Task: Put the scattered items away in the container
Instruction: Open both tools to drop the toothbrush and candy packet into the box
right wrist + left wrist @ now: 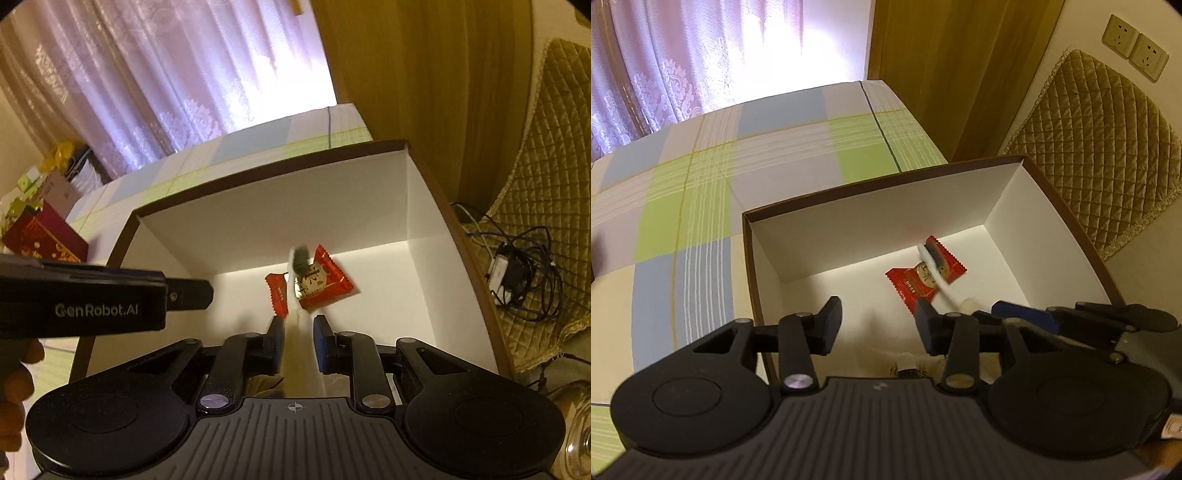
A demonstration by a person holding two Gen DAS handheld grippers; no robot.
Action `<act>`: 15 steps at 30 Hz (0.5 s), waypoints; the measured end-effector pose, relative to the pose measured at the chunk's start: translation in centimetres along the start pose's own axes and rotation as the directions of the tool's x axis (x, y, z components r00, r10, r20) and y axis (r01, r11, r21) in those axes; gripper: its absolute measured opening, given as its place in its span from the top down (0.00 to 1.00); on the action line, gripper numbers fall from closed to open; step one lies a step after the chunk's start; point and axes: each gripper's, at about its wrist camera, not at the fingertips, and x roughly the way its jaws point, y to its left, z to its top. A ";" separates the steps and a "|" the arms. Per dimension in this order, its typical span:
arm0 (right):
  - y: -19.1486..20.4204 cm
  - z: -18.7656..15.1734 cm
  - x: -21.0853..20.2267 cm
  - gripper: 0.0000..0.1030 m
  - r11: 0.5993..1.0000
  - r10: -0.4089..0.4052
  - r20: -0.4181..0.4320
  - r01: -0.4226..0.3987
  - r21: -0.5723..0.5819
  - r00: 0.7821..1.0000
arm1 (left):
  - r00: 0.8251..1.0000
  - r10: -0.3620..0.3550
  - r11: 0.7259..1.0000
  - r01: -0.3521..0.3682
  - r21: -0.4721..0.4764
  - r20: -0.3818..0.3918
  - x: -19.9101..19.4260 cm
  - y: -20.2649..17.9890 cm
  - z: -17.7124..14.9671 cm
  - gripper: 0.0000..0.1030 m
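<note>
A brown-rimmed box [886, 184] [258, 173] with white walls holds a red snack packet [916, 282] [325, 284]. A white toothbrush [932, 258] [300, 262] with dark bristles slants over the packet, blurred by motion. Its handle runs back between the fingers of my right gripper [299, 338], which look sharp and stand slightly apart over the box's near end. That right gripper [1027, 314] enters the left wrist view from the right. My left gripper [877, 325] [192, 293] hangs wide open and holds nothing over the box's near left part.
The box stands on a checked green, blue and beige cloth [701, 192]. A quilted cushion [1100, 147] and wall sockets [1134, 48] lie to the right, and tangled cables [517, 269] beside the box. Red gift boxes [40, 232] sit far left. Curtains [683, 55] hang behind.
</note>
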 end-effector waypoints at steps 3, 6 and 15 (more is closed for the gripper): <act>0.5 -0.3 -0.6 0.11 1.000 -0.004 0.029 0.005 -0.029 1.000 | 1.000 -0.003 1.000 0.003 -0.003 0.003 -0.3 0.2 0.0 0.59; 1.5 -0.8 -1.3 0.06 0.996 -0.002 0.042 0.006 -0.092 0.999 | 1.000 -0.006 1.000 0.006 -0.009 0.006 -0.7 0.3 0.0 0.57; 2.1 -1.3 -3.2 0.06 0.994 -0.014 0.036 0.018 -0.112 0.999 | 1.000 -0.014 1.000 0.014 -0.008 0.009 -2.0 0.0 -0.7 0.43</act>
